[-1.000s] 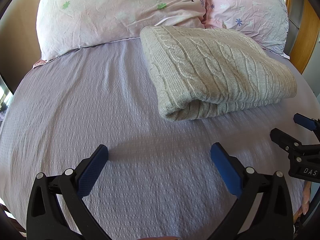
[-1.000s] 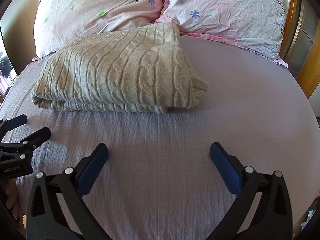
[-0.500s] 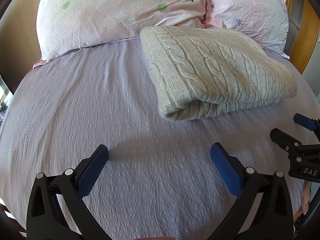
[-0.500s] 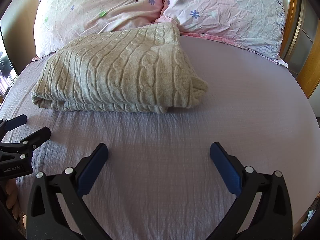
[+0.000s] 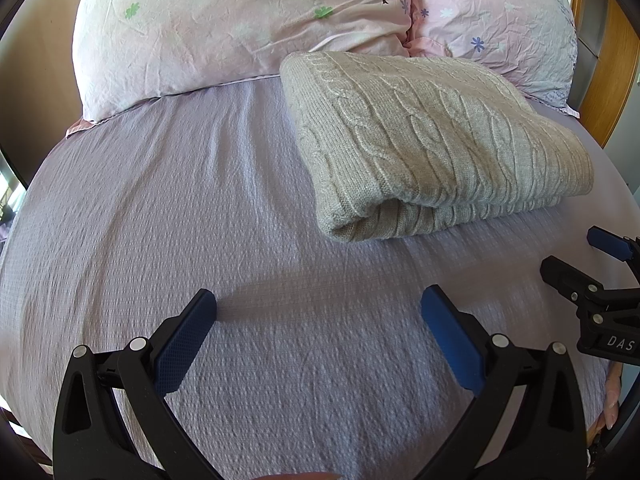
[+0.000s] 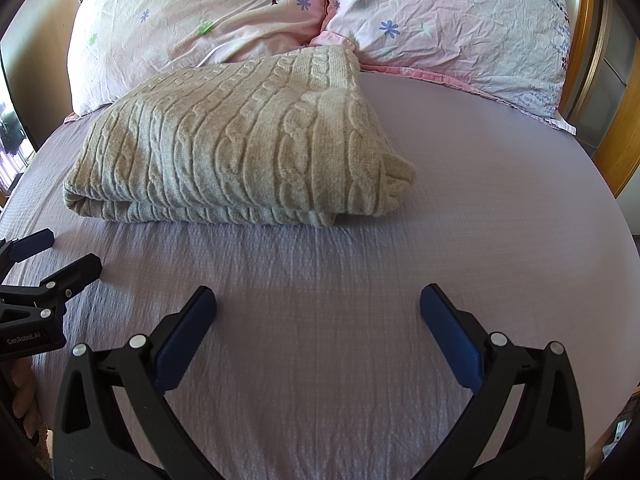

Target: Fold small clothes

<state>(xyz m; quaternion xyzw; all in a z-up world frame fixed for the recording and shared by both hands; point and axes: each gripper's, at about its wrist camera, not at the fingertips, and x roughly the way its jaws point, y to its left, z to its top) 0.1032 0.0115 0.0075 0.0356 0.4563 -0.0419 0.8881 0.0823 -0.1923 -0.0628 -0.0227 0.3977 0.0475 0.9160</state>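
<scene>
Folded cable-knit sweater (image 5: 432, 140) in the upper right of the left wrist view, lying on the lavender sheet (image 5: 200, 220), rolled fold edge turned toward the lower centre, far edge touching the pillows. Same sweater (image 6: 240, 148) in the upper left of the right wrist view, with one corner bunched at centre right.

Left gripper (image 5: 318, 316) at the bottom of its own view, jaws spread wide, nothing between the blue pads (image 5: 184, 344) but bare sheet. Right gripper (image 6: 318, 314) likewise wide apart at the bottom of its view, gripping nothing. Each also seen from the other camera: right gripper (image 5: 580, 256) at the right edge of the left view, left gripper (image 6: 56, 256) at the left edge of the right view (both parted there too, both clear of the knit).

A band of open sheet between the sweater's near edge and both pairs of jaws. Broad open sheet across the left half of the left view and the right half of the right view. Light wrinkles and a woven texture on the sheet.

Two pink flowered pillows (image 5: 240, 28) (image 6: 448, 28) along the top. Wooden bed frame (image 5: 612, 60) at the upper right edge, seen again in the right view (image 6: 616, 132).
</scene>
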